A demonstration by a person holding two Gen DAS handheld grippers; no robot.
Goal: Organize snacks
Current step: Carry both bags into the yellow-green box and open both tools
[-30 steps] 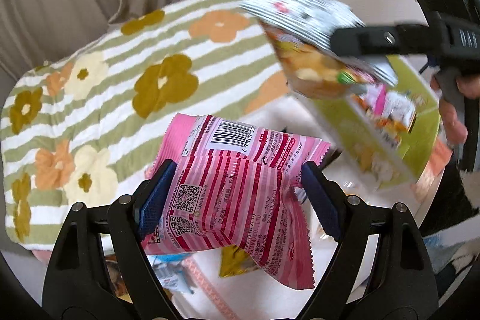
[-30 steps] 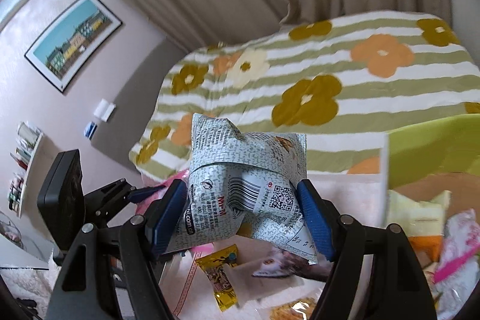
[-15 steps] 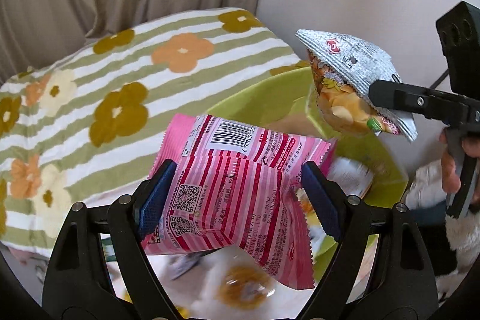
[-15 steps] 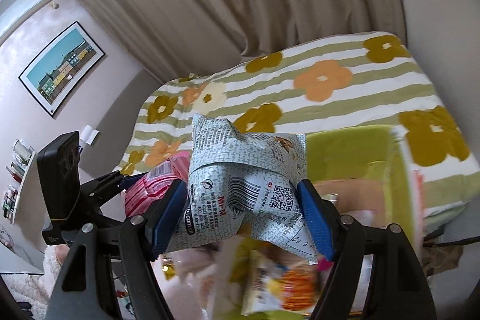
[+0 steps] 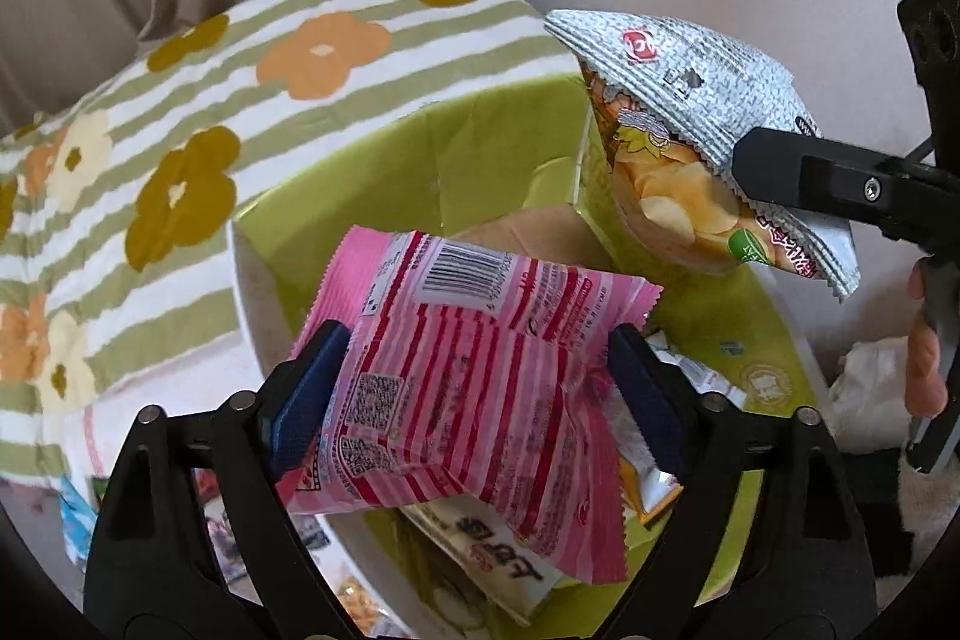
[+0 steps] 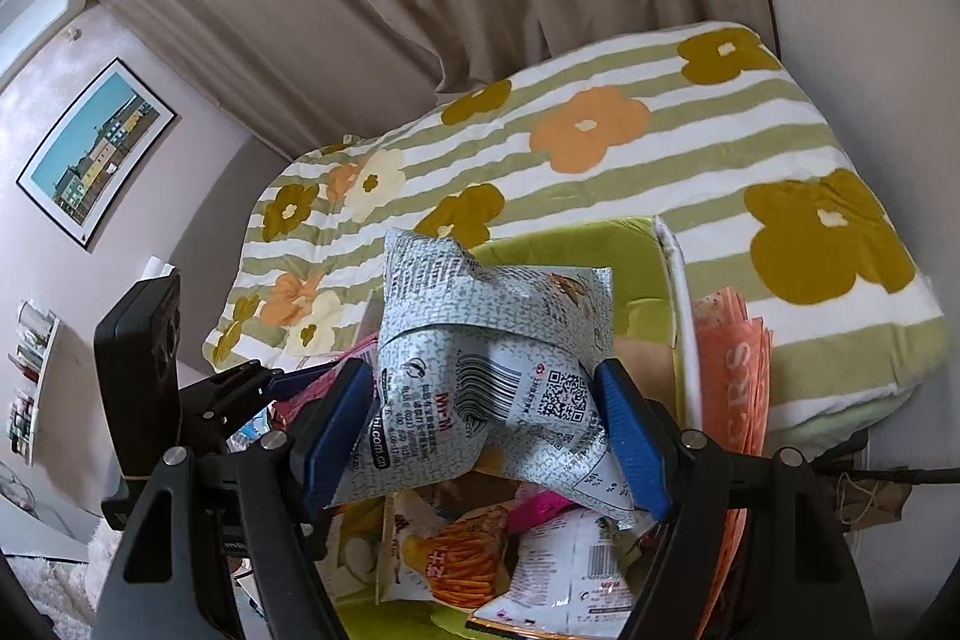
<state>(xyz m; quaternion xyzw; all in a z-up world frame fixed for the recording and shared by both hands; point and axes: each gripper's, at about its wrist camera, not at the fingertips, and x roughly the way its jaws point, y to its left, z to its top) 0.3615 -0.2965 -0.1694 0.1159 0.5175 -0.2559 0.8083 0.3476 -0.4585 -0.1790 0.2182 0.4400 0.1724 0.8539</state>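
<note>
A: Where are the snacks?

B: The left gripper (image 5: pixel 474 388) has a pink striped plastic snack bag (image 5: pixel 474 388) between its 2 blue pads (image 5: pixel 306 400). It hangs right over the open lime-green cardboard box (image 5: pixel 390 172).

A: Is it holding tight?

B: Its jaws are opening now. The pink bag is between them, and there looks to be a small gap on the right side. I think the bag is about to drop.

A: And the other one?

B: The right gripper (image 6: pixel 486 430) squeezes a silver crinkly chip bag (image 6: pixel 498 340) between its pads. The gap is narrow and the bag is bent in the middle. It hangs over the same box, at the far side.

A: What is in the box?

B: More snack packets (image 6: pixel 468 556) lie at the bottom, 1 with orange sticks on it. The box sits by a green striped blanket with flowers (image 6: pixel 600 130).

A: How do we do this well?

B: Open the left jaws all the way so the pink bag falls flat into the box. It should not catch on a pad. Hold the left hand over the middle, not the wall.

A: Then?

B: Drop the silver bag beside it. Keep the 2 grippers apart so they do not bump. The bags are light and puffy, so they could slide off the pile.
</note>
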